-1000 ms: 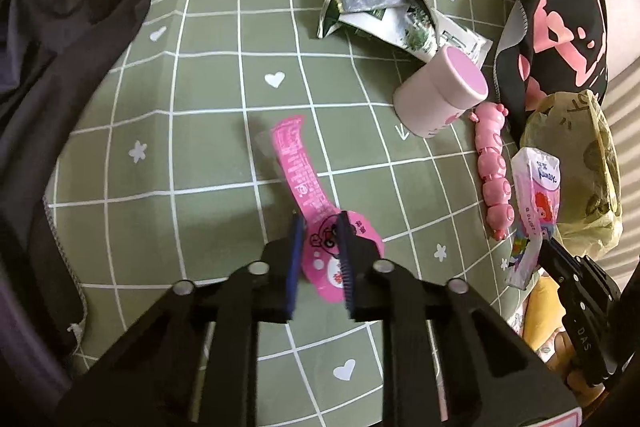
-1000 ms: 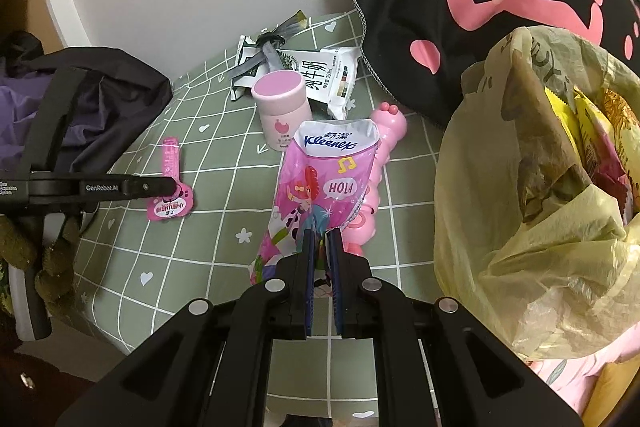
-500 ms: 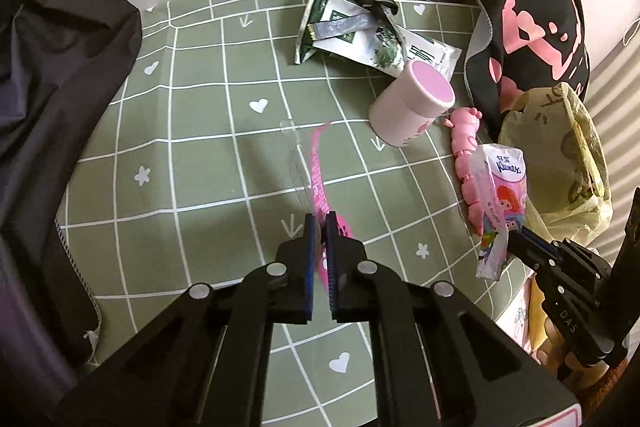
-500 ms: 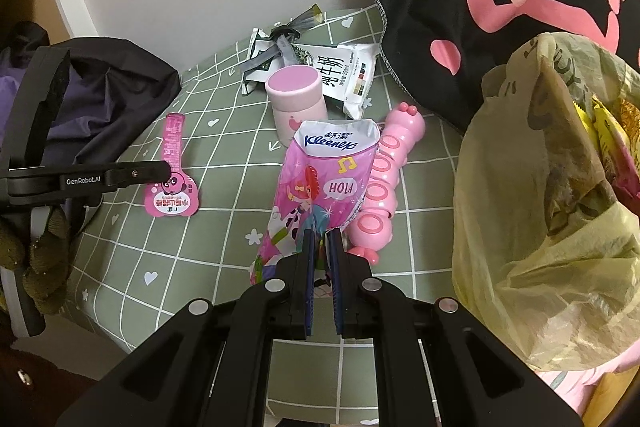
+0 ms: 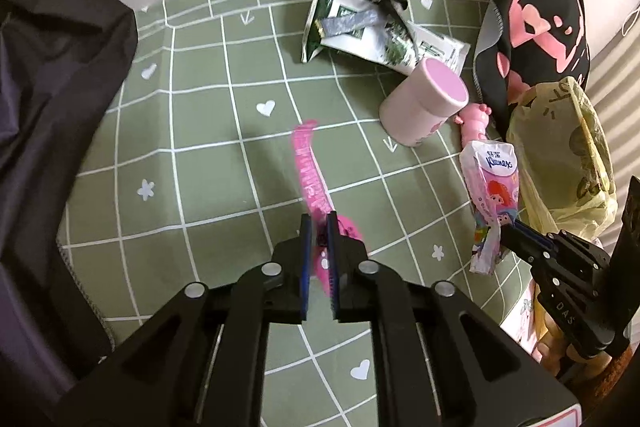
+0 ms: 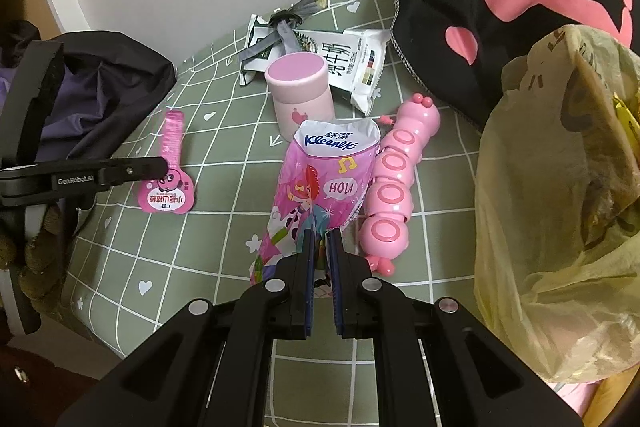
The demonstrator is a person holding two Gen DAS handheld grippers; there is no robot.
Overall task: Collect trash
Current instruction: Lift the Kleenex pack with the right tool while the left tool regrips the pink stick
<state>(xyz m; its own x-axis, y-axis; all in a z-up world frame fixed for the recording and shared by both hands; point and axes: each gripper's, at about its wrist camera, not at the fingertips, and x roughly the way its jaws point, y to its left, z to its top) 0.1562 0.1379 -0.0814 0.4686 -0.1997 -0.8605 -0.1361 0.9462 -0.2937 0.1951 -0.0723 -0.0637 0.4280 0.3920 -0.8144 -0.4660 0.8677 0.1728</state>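
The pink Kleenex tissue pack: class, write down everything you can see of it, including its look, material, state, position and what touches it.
The tissue pack is a soft, glossy plastic pouch, pink with a white top band printed "Kleenex" in blue, a cartoon girl and a "HOLA" bubble. It looks crumpled and flattened, maybe nearly empty. The right gripper is shut on its lower end, the jaws pinching the film, so it stands tilted up over the green checked cloth. A pink caterpillar toy lies beside it, a pink cup behind it.
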